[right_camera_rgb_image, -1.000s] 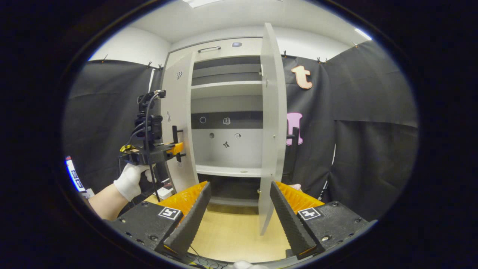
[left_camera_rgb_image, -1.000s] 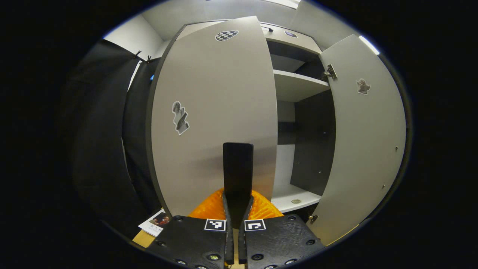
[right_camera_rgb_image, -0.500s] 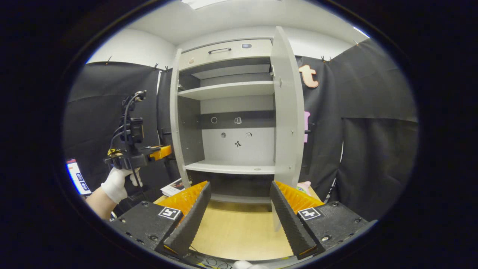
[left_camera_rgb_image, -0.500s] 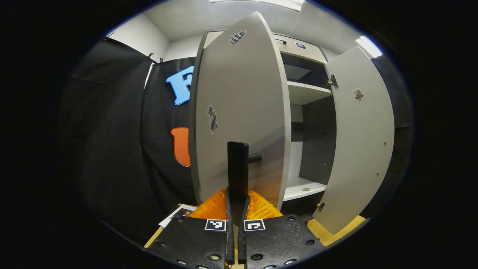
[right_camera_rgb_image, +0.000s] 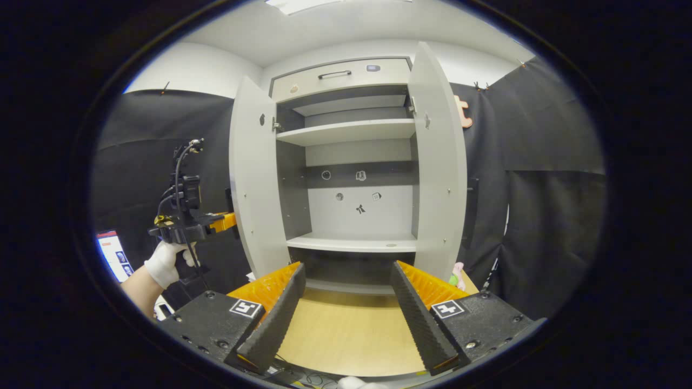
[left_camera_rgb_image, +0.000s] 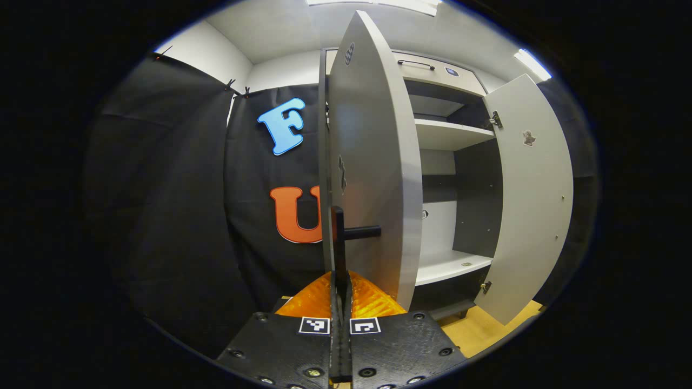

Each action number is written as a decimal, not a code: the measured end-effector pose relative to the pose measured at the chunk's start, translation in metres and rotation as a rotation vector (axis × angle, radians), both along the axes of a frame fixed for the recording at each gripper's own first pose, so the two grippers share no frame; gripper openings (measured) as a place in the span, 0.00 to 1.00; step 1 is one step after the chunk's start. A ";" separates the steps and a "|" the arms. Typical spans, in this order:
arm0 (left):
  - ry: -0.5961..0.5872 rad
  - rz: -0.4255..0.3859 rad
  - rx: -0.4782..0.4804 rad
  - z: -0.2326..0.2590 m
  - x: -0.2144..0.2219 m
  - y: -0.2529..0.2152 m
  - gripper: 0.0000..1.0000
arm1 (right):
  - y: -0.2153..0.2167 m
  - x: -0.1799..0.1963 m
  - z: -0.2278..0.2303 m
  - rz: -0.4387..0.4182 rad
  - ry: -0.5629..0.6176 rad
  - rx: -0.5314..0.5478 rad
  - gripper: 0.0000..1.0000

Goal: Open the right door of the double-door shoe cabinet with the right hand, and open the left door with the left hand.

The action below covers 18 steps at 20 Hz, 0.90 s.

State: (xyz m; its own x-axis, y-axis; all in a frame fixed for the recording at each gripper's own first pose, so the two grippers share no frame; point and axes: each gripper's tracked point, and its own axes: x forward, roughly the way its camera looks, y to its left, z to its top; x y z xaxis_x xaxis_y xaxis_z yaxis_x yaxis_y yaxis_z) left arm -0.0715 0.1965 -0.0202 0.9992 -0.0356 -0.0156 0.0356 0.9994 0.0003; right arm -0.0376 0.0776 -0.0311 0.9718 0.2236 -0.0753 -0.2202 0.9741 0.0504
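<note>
Shoe cabinet (right_camera_rgb_image: 351, 178): both doors swung wide. Left tongs (left_camera_rgb_image: 340, 302) pinched on left door's (left_camera_rgb_image: 373, 162) black handle (left_camera_rgb_image: 339, 237); right tongs (right_camera_rgb_image: 346, 308) wide, empty, well apart from right door (right_camera_rgb_image: 438, 167). Risk: pulling past hinge limit strains hinges or drags the cabinet; handle could slip.

Recording booth, probably a lab, black cloth walls (right_camera_rgb_image: 546, 162), grey shoe cabinet (right_camera_rgb_image: 351, 129), ceiling light (left_camera_rgb_image: 532, 64)

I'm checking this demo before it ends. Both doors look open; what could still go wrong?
The left gripper is shut on the left door's handle; pulling further could strain the hinges or make the fingers slip off. The right door stands free, with the right gripper open and clear of it, so it could drift.
</note>
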 end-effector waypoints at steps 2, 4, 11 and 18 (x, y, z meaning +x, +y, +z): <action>-0.030 0.051 0.021 0.007 -0.002 0.023 0.00 | 0.002 0.000 -0.001 0.001 0.002 0.000 0.99; -0.028 0.044 -0.028 0.005 -0.003 0.037 0.00 | 0.005 0.000 0.000 0.002 0.001 0.001 0.99; -0.016 -0.002 -0.032 0.003 0.001 0.043 0.00 | 0.022 0.001 0.002 0.012 -0.001 -0.018 0.99; 0.035 0.034 0.025 -0.012 -0.031 0.048 0.03 | 0.017 -0.008 0.003 -0.017 -0.008 -0.022 0.99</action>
